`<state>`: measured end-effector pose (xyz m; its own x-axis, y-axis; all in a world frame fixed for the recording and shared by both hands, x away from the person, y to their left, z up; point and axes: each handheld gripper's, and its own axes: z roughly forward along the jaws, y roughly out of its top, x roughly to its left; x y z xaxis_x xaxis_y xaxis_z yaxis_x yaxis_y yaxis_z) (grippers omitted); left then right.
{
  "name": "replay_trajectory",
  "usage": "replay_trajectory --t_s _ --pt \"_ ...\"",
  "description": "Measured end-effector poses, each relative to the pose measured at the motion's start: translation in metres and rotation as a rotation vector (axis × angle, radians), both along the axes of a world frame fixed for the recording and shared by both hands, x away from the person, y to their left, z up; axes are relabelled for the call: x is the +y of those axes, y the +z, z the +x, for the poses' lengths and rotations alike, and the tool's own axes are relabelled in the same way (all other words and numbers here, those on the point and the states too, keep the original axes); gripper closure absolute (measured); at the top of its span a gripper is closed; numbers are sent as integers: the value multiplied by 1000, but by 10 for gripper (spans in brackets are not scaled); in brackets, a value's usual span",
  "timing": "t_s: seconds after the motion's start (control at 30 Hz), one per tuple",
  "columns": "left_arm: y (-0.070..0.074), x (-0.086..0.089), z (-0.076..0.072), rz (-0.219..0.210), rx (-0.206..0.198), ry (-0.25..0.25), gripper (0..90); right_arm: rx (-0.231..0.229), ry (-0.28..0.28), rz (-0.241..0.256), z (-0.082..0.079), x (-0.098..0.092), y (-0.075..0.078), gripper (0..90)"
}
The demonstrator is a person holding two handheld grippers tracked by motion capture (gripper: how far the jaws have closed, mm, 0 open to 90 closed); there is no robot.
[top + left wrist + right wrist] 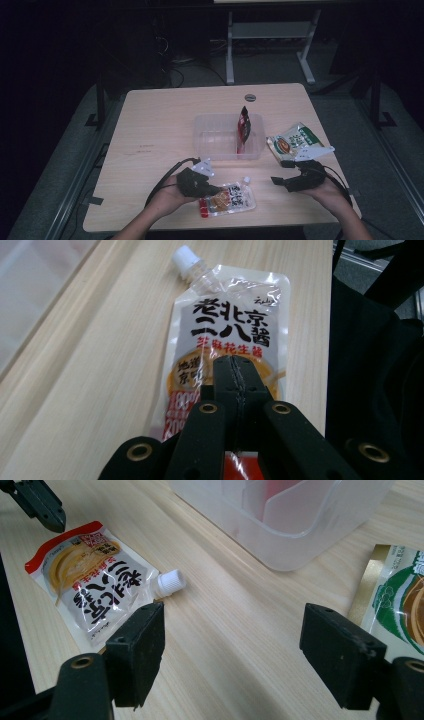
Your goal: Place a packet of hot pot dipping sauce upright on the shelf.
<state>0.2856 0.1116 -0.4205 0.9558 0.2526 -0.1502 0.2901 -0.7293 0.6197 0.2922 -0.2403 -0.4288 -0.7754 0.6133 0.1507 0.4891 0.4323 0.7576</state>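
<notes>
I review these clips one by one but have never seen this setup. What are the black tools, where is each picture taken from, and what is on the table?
A person sits at a wooden table holding a two-jaw hand gripper in each hand. The high view looks down from above; each of the other two views comes from a camera riding on one gripper. The left gripper has its jaws together just over a spouted sauce pouch lying flat; whether it pinches the pouch I cannot tell. The right gripper is open and holds nothing. Also on the table: a clear plastic bin with a red packet standing inside, and a green-and-white packet beside it.
</notes>
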Motion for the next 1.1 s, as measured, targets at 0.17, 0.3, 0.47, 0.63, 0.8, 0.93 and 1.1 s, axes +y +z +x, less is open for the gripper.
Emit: replay_trajectory --t_s 0.17,0.3,0.47,0.63,0.8,0.93,1.1 --pt "-7 -6 0 10 5 -3 896 -5 8 -12 1 1 -1 257" --pt "-13 -7 -1 19 14 -3 895 -2 9 -23 1 1 -2 257" --pt "-19 -14 -6 31 21 -29 895 -2 9 -30 1 1 -2 257" --pt "-23 -20 -10 36 29 -59 896 2 6 -33 1 1 -3 257" --pt "-31 -25 -11 43 28 -64 898 1 10 -40 2 1 -4 258" --pt "-33 -23 -5 44 -4 -30 899 4 9 -40 1 2 -4 258" --pt "-34 -18 7 39 -28 19 899 6 14 -31 1 4 -2 258"
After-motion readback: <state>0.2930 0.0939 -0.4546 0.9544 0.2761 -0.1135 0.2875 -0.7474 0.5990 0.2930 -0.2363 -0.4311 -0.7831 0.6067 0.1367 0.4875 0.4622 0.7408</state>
